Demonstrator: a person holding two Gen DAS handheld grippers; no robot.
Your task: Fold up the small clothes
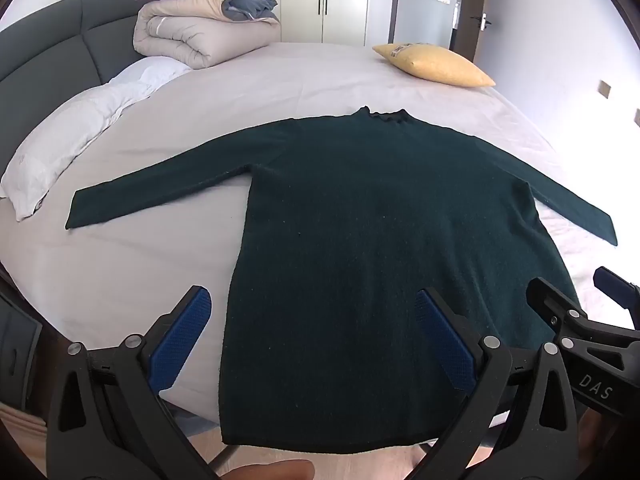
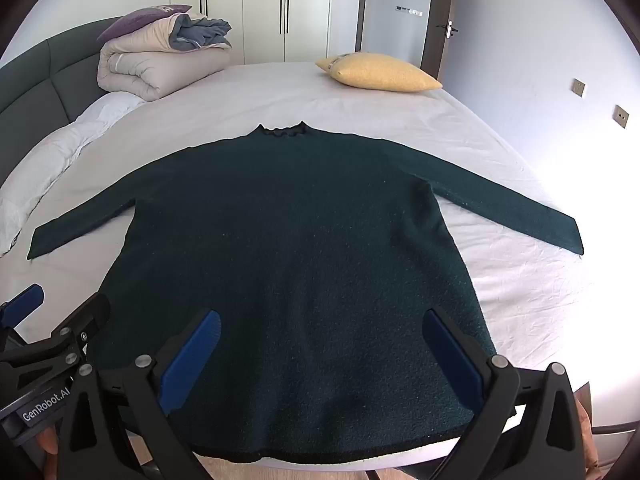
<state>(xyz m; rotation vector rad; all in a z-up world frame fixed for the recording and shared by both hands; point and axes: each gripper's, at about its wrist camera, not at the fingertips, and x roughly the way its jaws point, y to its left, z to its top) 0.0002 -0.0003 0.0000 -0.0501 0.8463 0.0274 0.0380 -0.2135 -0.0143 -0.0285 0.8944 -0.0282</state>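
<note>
Dark-green sweater (image 2: 296, 264) lies flat, unfolded on bed (image 2: 500, 300); both hand-held grippers, left (image 1: 316, 340) and right (image 2: 320, 360), wide, empty; folding not begun.

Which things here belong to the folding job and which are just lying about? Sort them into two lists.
Part of the job:
- dark green sweater, spread flat on the bed, sleeves out
- left tool, open, holding nothing
- right tool, open, holding nothing

Just lying about:
- yellow pillow
- rolled duvet
- purple cushion on top of it
- white pillow
</note>
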